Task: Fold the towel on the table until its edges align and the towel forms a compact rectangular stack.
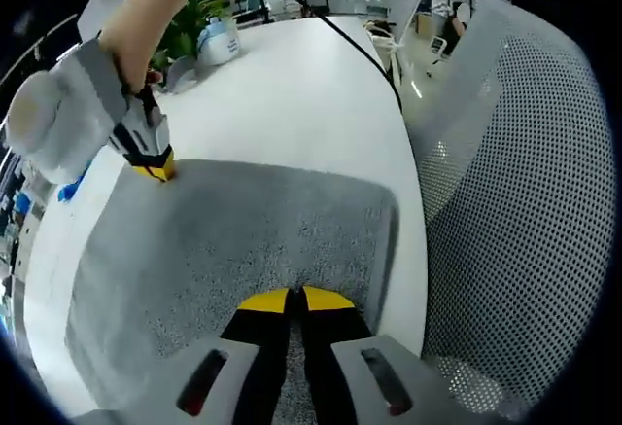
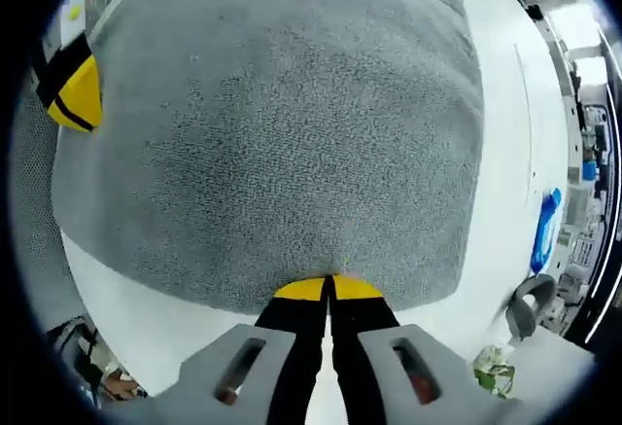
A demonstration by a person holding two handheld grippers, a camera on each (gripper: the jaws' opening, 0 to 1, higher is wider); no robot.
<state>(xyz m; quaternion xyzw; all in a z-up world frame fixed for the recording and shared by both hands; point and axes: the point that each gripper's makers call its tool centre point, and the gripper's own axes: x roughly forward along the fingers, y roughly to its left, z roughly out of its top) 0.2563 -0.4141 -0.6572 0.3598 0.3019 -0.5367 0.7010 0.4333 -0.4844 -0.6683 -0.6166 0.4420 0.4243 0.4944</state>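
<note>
Grey towel [image 1: 243,240]: lies flat on the white table [image 1: 292,104], close to the table edge by a mesh chair back [image 1: 525,201]; from the right gripper view it spreads wide away from the jaws [image 2: 282,114].
Left gripper [image 1: 296,299]: jaws closed together at the near towel edge, apparently pinching the cloth.
Right gripper [image 2: 328,289]: jaws closed at the opposite edge, yellow tips meeting on the hem; in the left gripper view it sits at the far left corner [image 1: 154,164], held by a person's hand [image 1: 136,17].
Step in hand: judged to be the start of a fold, with two edges gripped.
Doing it well: lift both grips together, keep the cloth taut between them, carry one edge over to meet the other, and lay it down square so the hems line up.
Risk: uneven lift would skew the fold; a thin pinch may slip.
Background: bottle [image 1: 219,41] and plant [image 1: 190,21] at the table's far end, well apart from the towel.
</note>
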